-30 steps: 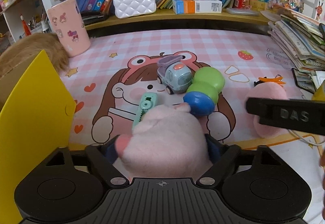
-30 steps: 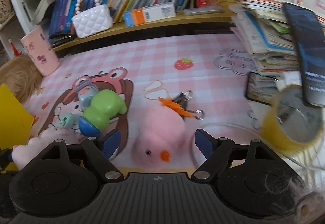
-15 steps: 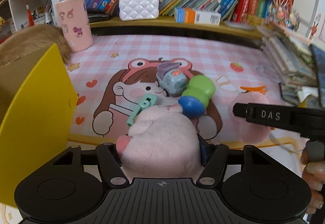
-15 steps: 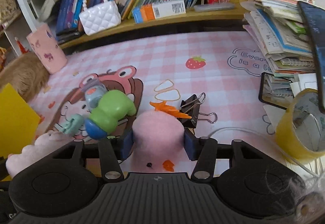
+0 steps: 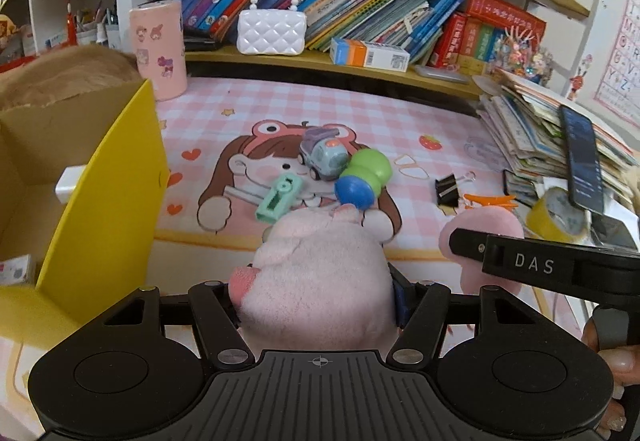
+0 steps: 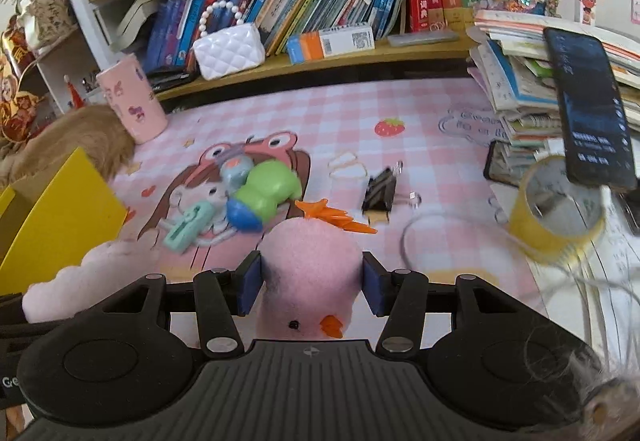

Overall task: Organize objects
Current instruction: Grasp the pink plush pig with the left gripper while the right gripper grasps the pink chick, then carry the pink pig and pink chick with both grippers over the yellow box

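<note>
Plush pig, pale pink, sits squeezed between my left gripper fingers above the desk's near edge, beside the yellow box; my right gripper fingers are closed on the pink chick plush, just in front of the orange clip.

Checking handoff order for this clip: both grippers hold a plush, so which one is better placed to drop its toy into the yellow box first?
Probably left. The left gripper, shut on the pink pig plush, sits right beside the open yellow box. The right gripper holds the pink chick plush farther away, with the left one between.
</note>
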The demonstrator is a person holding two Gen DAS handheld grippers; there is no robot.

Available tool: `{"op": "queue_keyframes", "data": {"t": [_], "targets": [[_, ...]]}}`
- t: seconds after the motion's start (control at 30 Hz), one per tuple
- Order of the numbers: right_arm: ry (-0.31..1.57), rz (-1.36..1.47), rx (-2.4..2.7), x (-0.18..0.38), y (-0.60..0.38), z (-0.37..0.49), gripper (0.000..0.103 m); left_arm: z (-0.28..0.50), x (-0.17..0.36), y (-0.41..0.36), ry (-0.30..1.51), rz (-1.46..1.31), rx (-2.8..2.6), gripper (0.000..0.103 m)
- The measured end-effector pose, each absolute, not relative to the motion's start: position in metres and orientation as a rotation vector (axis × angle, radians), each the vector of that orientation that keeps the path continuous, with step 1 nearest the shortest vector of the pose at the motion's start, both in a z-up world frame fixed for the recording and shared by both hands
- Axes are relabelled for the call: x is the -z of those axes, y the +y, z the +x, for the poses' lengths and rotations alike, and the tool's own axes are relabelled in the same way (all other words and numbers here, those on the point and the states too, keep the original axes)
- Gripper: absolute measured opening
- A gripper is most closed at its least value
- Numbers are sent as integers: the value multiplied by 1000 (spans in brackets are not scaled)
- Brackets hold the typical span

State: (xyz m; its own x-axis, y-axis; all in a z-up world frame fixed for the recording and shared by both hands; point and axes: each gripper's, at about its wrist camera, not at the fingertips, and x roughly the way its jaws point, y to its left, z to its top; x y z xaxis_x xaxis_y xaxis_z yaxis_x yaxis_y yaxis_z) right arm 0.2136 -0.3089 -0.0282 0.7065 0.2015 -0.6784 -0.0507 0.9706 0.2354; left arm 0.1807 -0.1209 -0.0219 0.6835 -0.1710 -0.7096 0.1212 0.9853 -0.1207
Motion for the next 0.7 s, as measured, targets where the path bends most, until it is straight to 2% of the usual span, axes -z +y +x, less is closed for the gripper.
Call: {"op": "queue_keyframes", "data": {"t": [0.7], "targets": [[812, 155, -64, 22, -232, 101, 48, 101, 23, -53, 814, -91, 310, 63]]}}
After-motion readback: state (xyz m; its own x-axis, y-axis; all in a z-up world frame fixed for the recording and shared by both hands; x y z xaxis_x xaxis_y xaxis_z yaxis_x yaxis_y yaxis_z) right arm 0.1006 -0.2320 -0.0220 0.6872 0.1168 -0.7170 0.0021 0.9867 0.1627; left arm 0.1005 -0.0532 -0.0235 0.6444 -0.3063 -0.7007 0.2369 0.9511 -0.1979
